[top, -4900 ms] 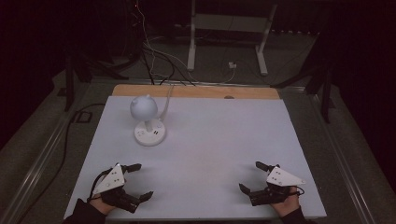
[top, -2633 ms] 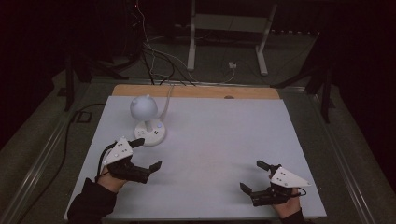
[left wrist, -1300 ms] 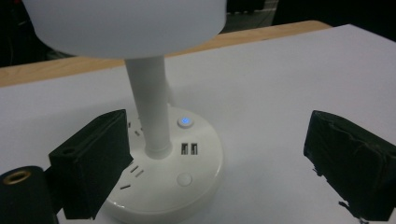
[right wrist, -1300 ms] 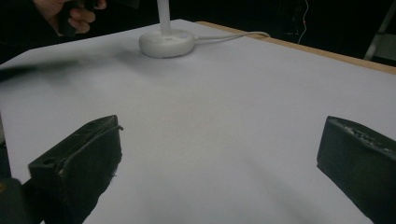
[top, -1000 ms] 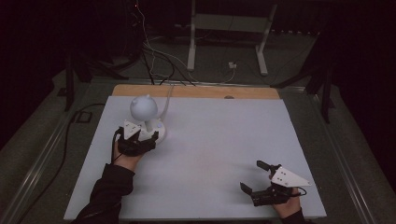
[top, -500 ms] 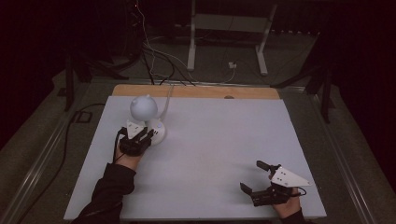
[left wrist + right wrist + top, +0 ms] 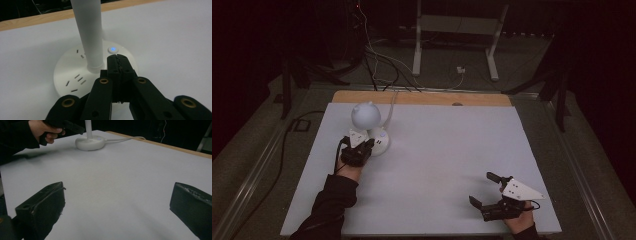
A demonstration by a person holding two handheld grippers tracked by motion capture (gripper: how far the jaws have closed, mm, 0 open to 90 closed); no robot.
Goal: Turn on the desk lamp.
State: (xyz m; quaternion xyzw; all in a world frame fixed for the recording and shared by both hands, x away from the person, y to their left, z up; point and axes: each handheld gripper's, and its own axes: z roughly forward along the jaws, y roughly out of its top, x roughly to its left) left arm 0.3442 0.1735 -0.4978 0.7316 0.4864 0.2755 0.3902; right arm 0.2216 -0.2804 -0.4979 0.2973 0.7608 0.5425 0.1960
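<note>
Left gripper [image 7: 117, 58] hovering clenched over lamp base [image 7: 72, 75], jaws just closing on nothing, tips nearing glowing blue button [image 7: 113, 49], white stem [image 7: 89, 32] crowding alongside, right gripper [image 7: 488, 189] resting released, well apart.

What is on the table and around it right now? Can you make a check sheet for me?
Surface: white table with a wooden strip along the far edge.
Job's things: white lamp with a round head; its round base has a small button glowing blue.
Clutter: nothing seen.
Grippers: left gripper has just closed, nothing between its jaws, tips over the base right beside the button; right gripper open, near the table's front right corner.
Cables: white lamp cord runs off the far edge; more wires on the floor.
Surroundings: dark room, grey floor, metal stand legs behind.
</note>
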